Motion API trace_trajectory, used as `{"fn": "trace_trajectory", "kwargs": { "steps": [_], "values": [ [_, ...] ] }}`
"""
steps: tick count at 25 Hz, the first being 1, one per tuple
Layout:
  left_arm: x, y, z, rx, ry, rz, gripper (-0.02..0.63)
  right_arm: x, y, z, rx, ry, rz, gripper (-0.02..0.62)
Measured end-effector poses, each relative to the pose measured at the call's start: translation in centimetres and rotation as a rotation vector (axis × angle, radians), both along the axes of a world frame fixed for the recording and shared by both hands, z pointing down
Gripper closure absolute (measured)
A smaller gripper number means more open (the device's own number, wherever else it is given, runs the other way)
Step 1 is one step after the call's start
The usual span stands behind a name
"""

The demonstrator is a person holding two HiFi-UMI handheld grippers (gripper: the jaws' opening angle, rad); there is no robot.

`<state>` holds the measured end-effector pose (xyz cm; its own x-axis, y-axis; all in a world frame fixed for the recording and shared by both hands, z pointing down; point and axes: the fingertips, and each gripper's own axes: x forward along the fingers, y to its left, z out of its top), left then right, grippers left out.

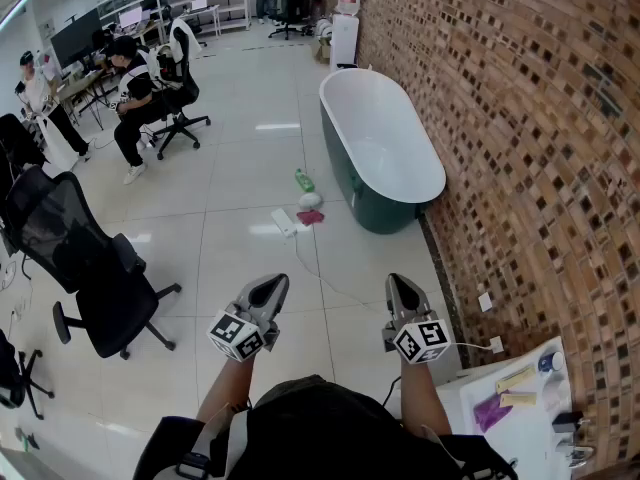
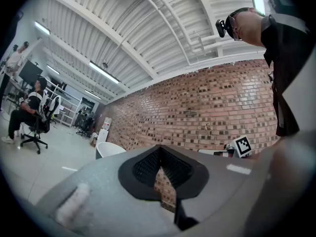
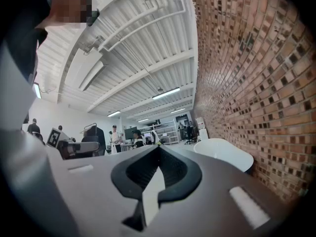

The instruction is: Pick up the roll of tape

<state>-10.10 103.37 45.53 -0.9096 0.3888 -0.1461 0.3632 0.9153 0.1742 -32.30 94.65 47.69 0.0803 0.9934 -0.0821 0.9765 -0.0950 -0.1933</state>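
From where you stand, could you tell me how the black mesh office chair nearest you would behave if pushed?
The black mesh office chair would probably roll readily: its star base seems to carry castors, and the pale floor tiles look smooth and glossy. Pushed high on its tall backrest, it might rock or swivel instead.

Head view tally.

Claws: 2, namely left claw and right claw.

Fixtures: 1 bathtub; 1 water dispenser.

Black office chairs: 3 in all. These are the empty chair, the occupied chair, and a third chair cut off at the left edge.

People across the room: 2, a seated person and a standing person.

Floor beside the tub: 1 green bottle; 1 pink cloth.
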Motion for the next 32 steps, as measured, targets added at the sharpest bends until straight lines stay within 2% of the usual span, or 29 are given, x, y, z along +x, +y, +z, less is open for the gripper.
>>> {"fn": "trace_trajectory", "kwargs": {
  "steps": [6, 11, 17, 23, 32],
  "values": [
    [-6.0, -1.8, -0.5, -0.013, -0.015, 0.076, 0.604, -4.9, -4.0, -0.1, -0.005, 0.001, 0.079, 0.591],
    [-12.1, -3.6, -0.9, -0.03, -0.01, 0.197, 0.604, -9.0, -8.3, 0.7, 0.017, -0.002, 0.19, 0.591],
    [-16.3, -4.7, 0.2, -0.002, -0.011, 0.328, 0.604, -11.1, -11.7, 0.3, 0.01, -0.001, 0.333, 0.591],
    [-17.8, -4.4, -0.3, 0.002, -0.011, 0.414, 0.604, -11.5, -12.9, 0.4, 0.021, 0.017, 0.426, 0.591],
    [-17.1, -1.8, 0.3, 0.036, -0.016, 0.459, 0.604, -9.4, -11.8, 1.1, 0.051, 0.014, 0.486, 0.591]
  ]
}}
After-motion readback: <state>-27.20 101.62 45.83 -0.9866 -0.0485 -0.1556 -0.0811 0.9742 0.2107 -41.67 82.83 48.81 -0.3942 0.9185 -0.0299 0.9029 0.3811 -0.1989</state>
